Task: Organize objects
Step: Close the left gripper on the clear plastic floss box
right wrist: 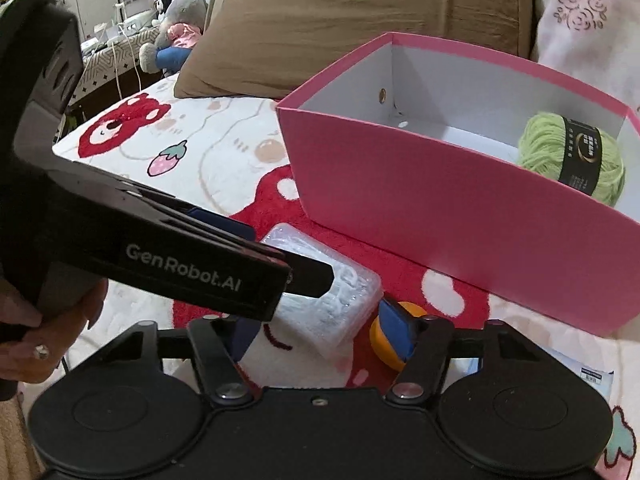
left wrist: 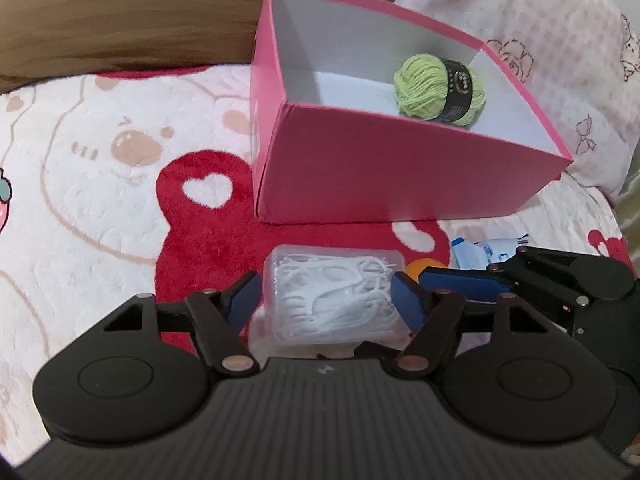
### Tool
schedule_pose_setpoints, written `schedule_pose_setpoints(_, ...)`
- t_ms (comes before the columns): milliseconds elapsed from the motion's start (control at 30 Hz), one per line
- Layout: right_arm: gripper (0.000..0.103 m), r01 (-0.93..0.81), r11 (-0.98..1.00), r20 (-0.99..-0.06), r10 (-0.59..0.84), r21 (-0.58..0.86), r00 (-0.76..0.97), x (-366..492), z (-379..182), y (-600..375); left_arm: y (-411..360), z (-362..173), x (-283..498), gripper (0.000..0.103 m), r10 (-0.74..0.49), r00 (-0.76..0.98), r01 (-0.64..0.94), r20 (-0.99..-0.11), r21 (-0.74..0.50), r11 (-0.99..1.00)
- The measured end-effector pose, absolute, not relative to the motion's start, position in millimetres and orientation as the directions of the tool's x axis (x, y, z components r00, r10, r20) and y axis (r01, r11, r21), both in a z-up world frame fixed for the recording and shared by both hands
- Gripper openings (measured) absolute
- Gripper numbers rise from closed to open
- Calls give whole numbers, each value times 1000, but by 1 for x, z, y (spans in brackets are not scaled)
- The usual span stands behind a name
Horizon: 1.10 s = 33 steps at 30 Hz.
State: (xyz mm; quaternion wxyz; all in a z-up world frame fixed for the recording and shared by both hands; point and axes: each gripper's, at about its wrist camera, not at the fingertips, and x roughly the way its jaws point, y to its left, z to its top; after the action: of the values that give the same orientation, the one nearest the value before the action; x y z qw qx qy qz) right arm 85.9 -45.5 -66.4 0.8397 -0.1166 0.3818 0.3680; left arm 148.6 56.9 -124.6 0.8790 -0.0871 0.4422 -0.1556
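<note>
We see the left hand-held gripper (left wrist: 324, 300) low over the bed, its blue fingers (left wrist: 244, 300) set apart on either side of a clear floss case (left wrist: 332, 296). Whether the pads press the case or only flank it we cannot tell. The case lies on the blanket (left wrist: 100, 160), on a red bear patch, just in front of the pink box (left wrist: 400, 168).

In the left view we look into the box from above its near wall: a green yarn ball (left wrist: 436, 88) sits on the white floor toward the back right corner. The right hand-held gripper (left wrist: 480, 280) enters from the right, beside the case, with a blue-and-white packet (left wrist: 480, 252) behind it and a sliver of an orange disc (left wrist: 428, 266) near its tip.

The right view shows what the left hides. Here the right hand-held gripper (right wrist: 324, 336) has its fingers apart, holding nothing; its right finger (right wrist: 396, 332) stands in front of the orange disc (right wrist: 384, 340), and the case (right wrist: 344, 304) lies just left of that disc. The left hand-held gripper (right wrist: 308, 280) crosses from the left over the case, marked GenRobot.AI, with the person's hand (right wrist: 44, 336) on its grip. The yarn (right wrist: 572, 160) shows over the box wall (right wrist: 460, 216), and a brown pillow (right wrist: 360, 28) and plush toys (right wrist: 176, 36) lie beyond
</note>
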Motion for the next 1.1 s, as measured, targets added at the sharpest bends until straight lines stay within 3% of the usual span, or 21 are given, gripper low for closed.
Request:
schedule_pose_setpoints(233,64,-669,738,-749,490,84,446,87,-62,-36,61,-137,160,70,-341,536,165,-772,-301,939)
schedule_pose_setpoints(500,65,-623,764,-763,500,166,409,85,-61,-42,70,-139,165,54,-390,512,131,-766,-379,916)
schedule_pose_setpoints(767,67,-521,796,-787,520,307,331,102,-85,-44,82,-148,172,53,-426,475,53,-770,-458,887)
schedule_pose_setpoints(933,69,-525,808,-785,499,268,367,99,-91,-35,80,-147,170,54,-414,471,54,-779,-443,895)
schedule_pose_setpoints(1100,76,-572,798,-775,481,191,411,94,-95,-27,91,-154,170,55,-462,425,-19,-779,-518,855)
